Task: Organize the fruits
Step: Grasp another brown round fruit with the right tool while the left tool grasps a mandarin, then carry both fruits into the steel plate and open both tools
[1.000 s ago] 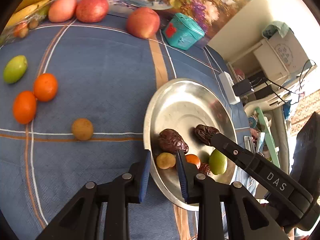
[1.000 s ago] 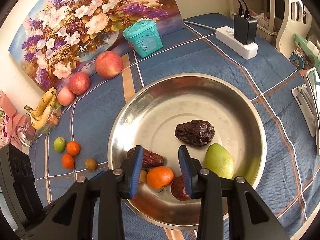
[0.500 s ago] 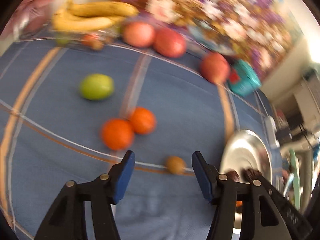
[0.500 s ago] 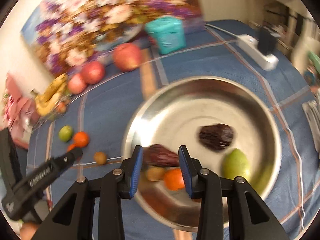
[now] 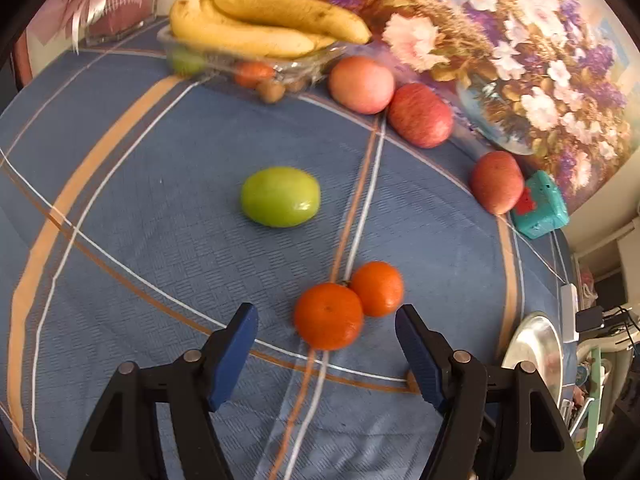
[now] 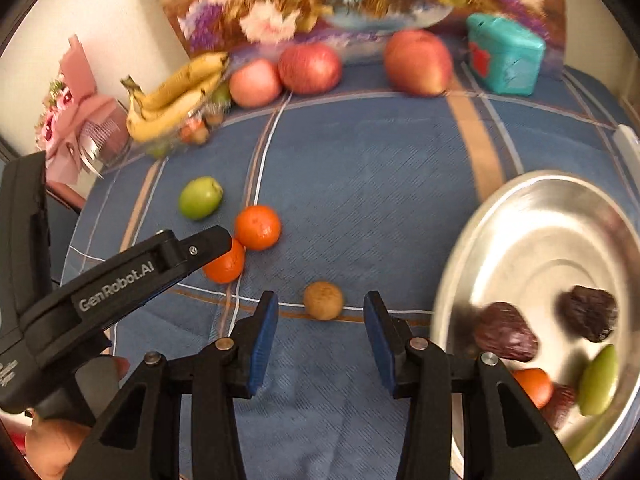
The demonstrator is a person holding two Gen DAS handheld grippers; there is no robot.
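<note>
Two small oranges lie touching on the blue cloth; the nearer orange (image 5: 329, 316) sits just ahead of my left gripper (image 5: 326, 326), whose jaws are opening with nothing pressed between them. The other orange (image 5: 377, 289) is just behind it, and a green fruit (image 5: 280, 196) lies farther off. In the right wrist view a small brown fruit (image 6: 323, 301) rests just beyond my right gripper (image 6: 320, 332), whose jaws are opening and empty. The steel bowl (image 6: 536, 216) at the right holds dark dates (image 6: 505, 337), a green fruit (image 6: 598, 380) and an orange piece (image 6: 532, 385).
Bananas (image 5: 256, 24) lie on a clear tray with small fruits at the back. Three red apples, one being (image 5: 420, 120), line the flower painting (image 5: 520, 40). A teal box (image 5: 540, 206) stands by the last apple. A pink gift box (image 6: 80, 120) sits far left. A hand (image 6: 60, 440) holds the left gripper.
Both grippers have swung left, away from the bowl. The left one, nearly shut at first, now stands wide before the oranges; the right one has widened and faces the brown fruit.
</note>
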